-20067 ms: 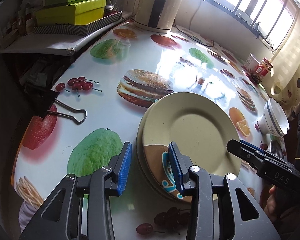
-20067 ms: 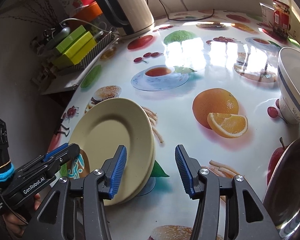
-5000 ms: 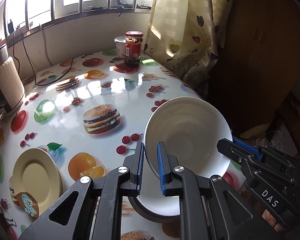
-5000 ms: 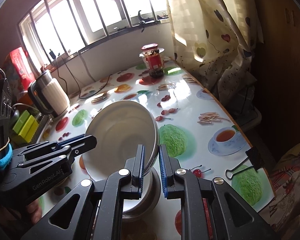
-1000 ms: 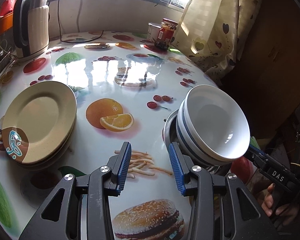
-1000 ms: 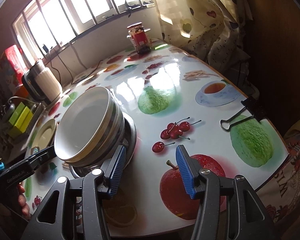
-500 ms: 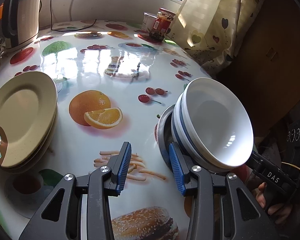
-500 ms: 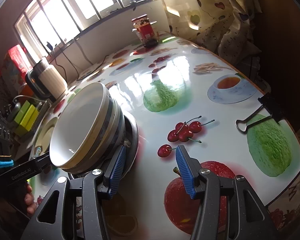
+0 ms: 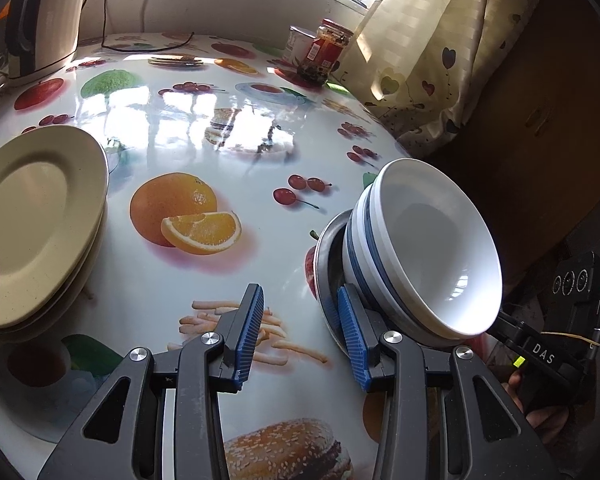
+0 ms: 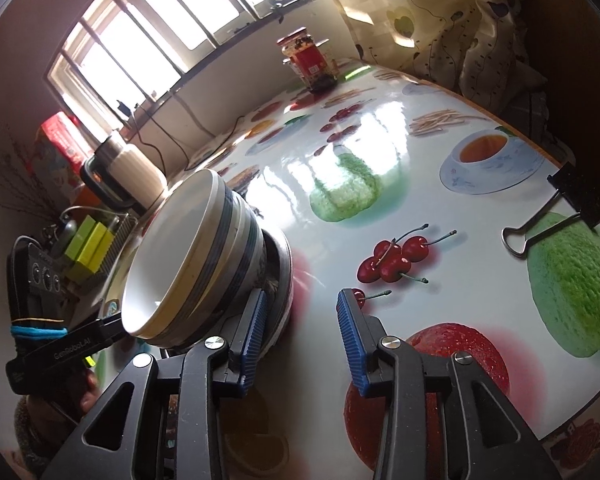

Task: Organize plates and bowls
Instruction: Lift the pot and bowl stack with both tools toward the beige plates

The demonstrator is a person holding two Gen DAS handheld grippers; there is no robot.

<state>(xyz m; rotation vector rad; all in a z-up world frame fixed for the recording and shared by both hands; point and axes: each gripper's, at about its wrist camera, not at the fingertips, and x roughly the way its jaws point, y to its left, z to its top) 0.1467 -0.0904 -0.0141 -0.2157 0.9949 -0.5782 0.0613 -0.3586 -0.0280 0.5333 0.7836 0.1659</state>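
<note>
White bowls with blue bands sit nested inside a steel bowl on the fruit-print table. The stack also shows in the right wrist view, with the steel bowl under it. A stack of cream plates lies at the left. My left gripper is open and empty, its right finger beside the steel bowl's rim. My right gripper is open and empty, its left finger close against the steel bowl.
A red-lidded jar and a white tin stand at the far edge by the curtain. A kettle stands far left. A black binder clip lies on the right table edge. Green boxes sit on a rack.
Both grippers have drawn in lower and closer to the bowl stack. The bowls and plates have not moved.
</note>
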